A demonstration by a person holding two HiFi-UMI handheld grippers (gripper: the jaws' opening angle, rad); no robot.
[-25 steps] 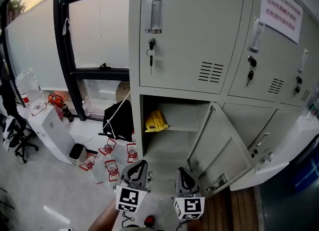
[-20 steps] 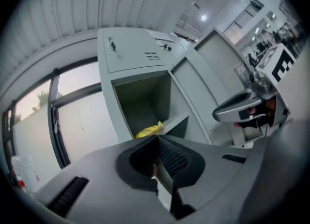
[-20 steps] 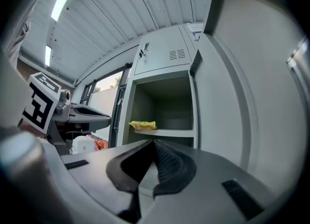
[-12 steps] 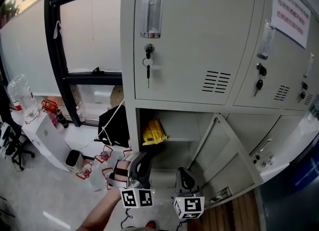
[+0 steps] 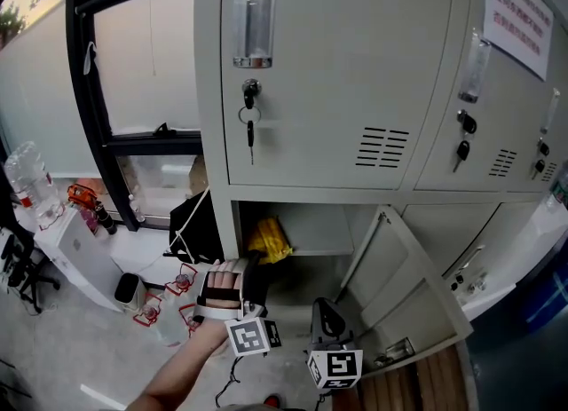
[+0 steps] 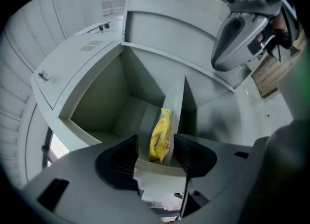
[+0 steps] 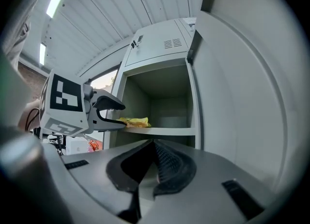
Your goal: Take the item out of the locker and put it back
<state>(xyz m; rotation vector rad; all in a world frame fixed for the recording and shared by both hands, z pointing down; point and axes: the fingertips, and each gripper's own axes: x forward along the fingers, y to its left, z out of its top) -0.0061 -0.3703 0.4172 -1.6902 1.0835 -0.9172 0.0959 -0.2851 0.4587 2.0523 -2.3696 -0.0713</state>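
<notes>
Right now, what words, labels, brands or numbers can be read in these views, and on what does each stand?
Nothing reads clearly.
Notice sheet on the upper right locker door: red print, too blurred to read.
Yellow packet on the locker shelf: dark logo, too small to read.
Card holder on the upper left door: no print visible.

Locker (image 5: 355, 90) stands right of the window (image 5: 133, 63). I note the compartment (image 5: 306, 223) in its left column, below the closed upper door (image 5: 319, 54), is open; its own door (image 5: 404, 289) swings out to the right. A shelf (image 5: 324, 252) spans the compartment. The packet (image 5: 269, 239) lies on the shelf's left end, by the front edge. A key (image 5: 249, 125) hangs above it in the upper door's lock.
</notes>
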